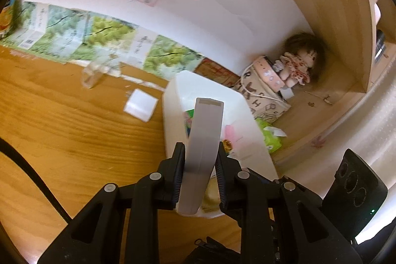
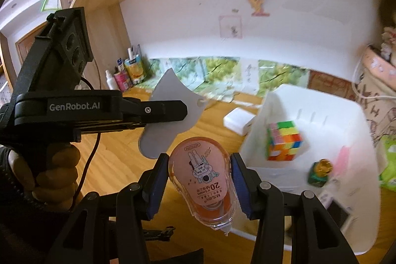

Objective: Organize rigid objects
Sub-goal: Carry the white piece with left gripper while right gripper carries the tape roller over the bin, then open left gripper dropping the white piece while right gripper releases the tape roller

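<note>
2 things are in the air above the white bin [image 2: 356,115]. The orange correction-tape dispenser [image 2: 203,183] is clenched between the blue pads of the right claw [image 2: 201,186], at 9 o'clock of the bin's near corner and over the wooden tabletop [image 2: 118,165]. The flat grey scraper [image 1: 201,152] is pinched edge-on in the left claw [image 1: 199,165], hanging over the bin's near rim [image 1: 170,115].

Inside the bin lie a colourful puzzle cube [image 2: 284,141] and a small green-and-gold piece [image 2: 319,171].

Risk, as I judge it: the dispenser's rounded shell could twist or slip from the pads, and a release from this spot would land it on the tabletop. The 2 claws hang near each other and could knock together at the bin.
</note>
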The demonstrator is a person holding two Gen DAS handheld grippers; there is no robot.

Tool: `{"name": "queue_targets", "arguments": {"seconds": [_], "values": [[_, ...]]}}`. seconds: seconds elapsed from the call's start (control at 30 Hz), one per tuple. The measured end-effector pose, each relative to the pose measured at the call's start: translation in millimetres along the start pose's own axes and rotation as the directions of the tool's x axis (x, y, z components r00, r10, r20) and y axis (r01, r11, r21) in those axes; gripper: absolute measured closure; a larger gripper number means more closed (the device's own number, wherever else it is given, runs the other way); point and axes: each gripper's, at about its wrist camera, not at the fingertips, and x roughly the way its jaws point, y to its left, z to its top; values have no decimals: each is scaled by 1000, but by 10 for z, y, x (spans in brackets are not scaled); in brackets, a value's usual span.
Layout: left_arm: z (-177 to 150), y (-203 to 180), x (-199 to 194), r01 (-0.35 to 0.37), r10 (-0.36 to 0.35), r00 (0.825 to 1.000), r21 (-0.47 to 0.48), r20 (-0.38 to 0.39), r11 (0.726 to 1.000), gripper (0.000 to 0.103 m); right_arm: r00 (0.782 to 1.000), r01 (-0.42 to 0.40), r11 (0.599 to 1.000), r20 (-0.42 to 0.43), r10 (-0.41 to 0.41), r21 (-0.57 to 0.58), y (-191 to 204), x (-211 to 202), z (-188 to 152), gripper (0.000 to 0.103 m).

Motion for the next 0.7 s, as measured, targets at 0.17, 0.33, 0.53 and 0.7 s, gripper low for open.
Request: {"name": "queue_targets", "arguments": {"seconds": [0.17, 0.33, 0.53, 0.7], "values": [[0, -230, 183, 26, -26, 1000, 40, -5, 999, 77, 999, 44, 999, 26, -44, -2, -233, -189, -29, 53], [-15, -422, 363, 53, -52, 998, 77, -20, 996, 77, 993, 111, 994, 45, -112, 17, -455, -324, -60, 53], [-43, -592, 602, 71, -63, 996, 117, -69, 991, 77, 980, 197, 979, 14, -198, 55, -712, -360, -81, 53], [-23, -696, 740, 80, -69, 995, 157, -73, 984, 77, 969, 245, 968, -16, -245, 43, -829, -338, -97, 52]]}}
